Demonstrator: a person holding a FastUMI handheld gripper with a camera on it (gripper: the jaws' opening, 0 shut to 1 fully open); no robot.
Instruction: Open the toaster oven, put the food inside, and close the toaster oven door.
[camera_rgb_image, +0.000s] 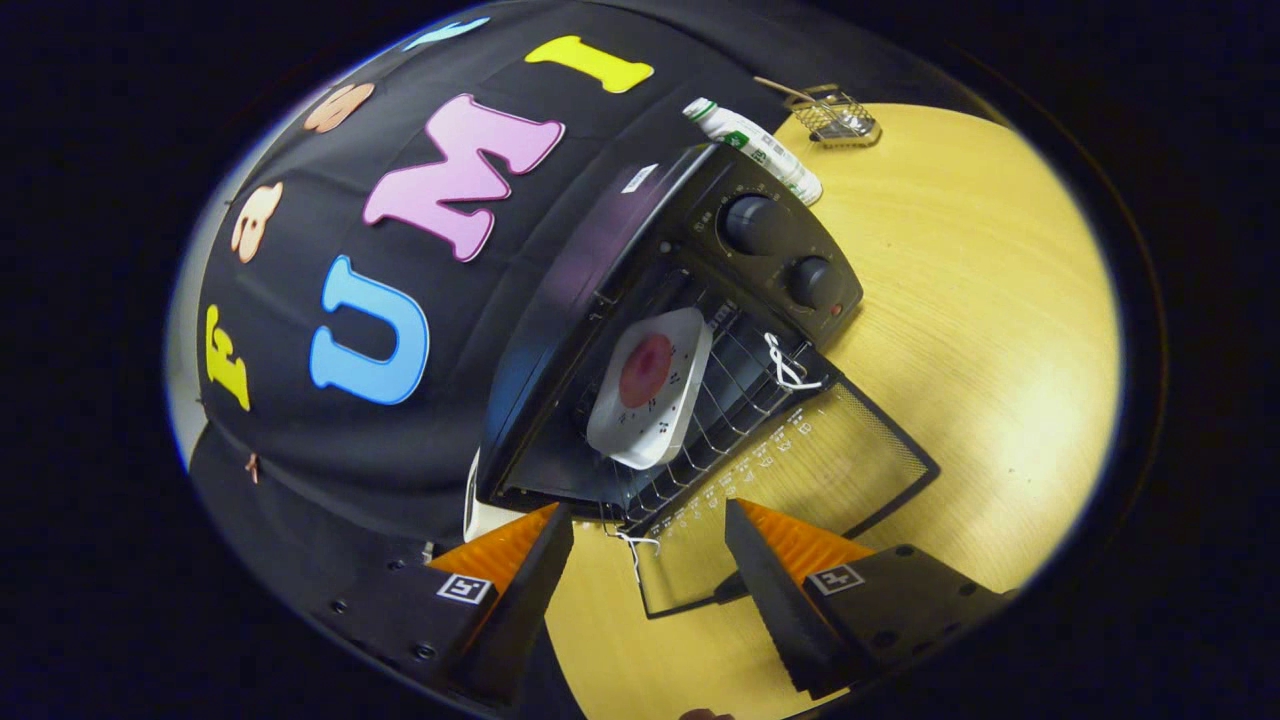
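Tool (650, 525) spread empty over lowered door (800, 480) edge, plate (655, 390) on oven (650, 330) rack, bare tabletop (980, 330) beyond

**Gloss, wire and wood grain**

Glossy black toaster oven (600, 270), thin metal wire rack (730, 400) inside, a smooth white plate (655, 400) on it. Glass door (800, 470) lies open on the matt wood-grain table (980, 330).

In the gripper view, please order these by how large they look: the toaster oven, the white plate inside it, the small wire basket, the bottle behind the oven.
1. toaster oven
2. white plate
3. bottle and wire basket: similar, both far away, so unranked.
The gripper is open and holds nothing.
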